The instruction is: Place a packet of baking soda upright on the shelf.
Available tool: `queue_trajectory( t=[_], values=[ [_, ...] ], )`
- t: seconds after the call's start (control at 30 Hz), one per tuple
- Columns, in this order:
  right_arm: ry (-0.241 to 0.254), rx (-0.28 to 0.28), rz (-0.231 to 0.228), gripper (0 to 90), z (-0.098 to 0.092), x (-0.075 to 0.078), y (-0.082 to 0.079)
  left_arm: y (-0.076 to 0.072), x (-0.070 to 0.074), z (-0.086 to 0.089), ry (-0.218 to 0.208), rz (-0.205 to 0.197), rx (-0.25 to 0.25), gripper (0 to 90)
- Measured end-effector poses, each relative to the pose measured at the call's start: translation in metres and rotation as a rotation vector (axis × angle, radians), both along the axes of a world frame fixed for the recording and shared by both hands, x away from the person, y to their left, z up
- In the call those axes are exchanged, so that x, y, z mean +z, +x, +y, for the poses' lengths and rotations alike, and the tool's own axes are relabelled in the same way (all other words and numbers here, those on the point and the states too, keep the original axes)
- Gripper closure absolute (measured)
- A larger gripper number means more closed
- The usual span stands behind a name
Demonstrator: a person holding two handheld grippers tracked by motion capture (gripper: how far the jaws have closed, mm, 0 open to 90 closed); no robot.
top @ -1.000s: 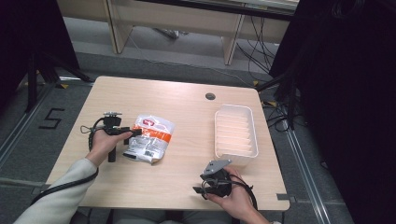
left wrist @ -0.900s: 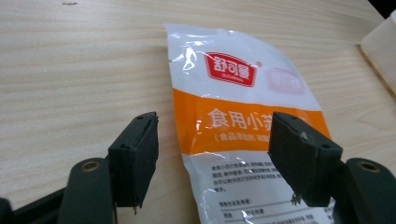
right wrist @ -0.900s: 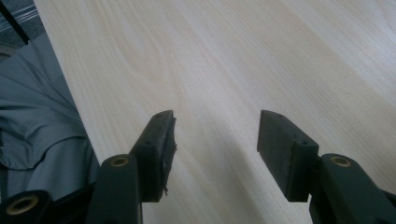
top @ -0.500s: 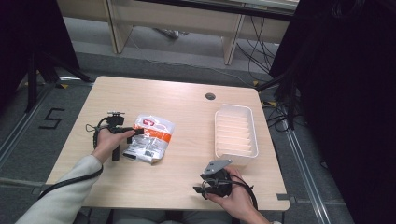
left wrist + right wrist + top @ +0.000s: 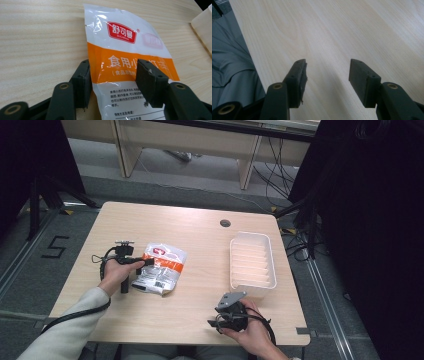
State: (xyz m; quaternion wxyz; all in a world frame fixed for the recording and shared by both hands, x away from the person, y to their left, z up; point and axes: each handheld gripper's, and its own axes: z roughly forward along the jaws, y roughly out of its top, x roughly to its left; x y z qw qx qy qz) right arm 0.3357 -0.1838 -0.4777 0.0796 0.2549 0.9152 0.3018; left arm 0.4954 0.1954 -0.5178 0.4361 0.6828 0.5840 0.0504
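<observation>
A: What's cut off on your table (image 5: 200,235)?

B: Your right gripper (image 5: 216,324) hides its jaws under your hand; its own view shows them apart over bare wood.

A: Changed?

B: Your left gripper (image 5: 112,77) has been closing around the baking-soda pouch (image 5: 161,268), left of the empty white tray (image 5: 251,285); pads not pressing.

Pouch (image 5: 162,268) lying on table (image 5: 200,240), left of tray (image 5: 252,265); left gripper (image 5: 145,262) sitting at pouch's left edge; right gripper (image 5: 215,324) resting near front edge.
</observation>
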Motion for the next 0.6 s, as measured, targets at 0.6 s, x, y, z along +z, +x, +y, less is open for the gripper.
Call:
queue_trajectory(
  t=[0.6],
  values=[
    [-0.023, -0.006, 0.016, 50.2, 0.0009, -0.0026, 0.0006, -0.0005, -0.0012, -0.0004, 0.078, -0.036, -0.044, 72.6]
  ],
)
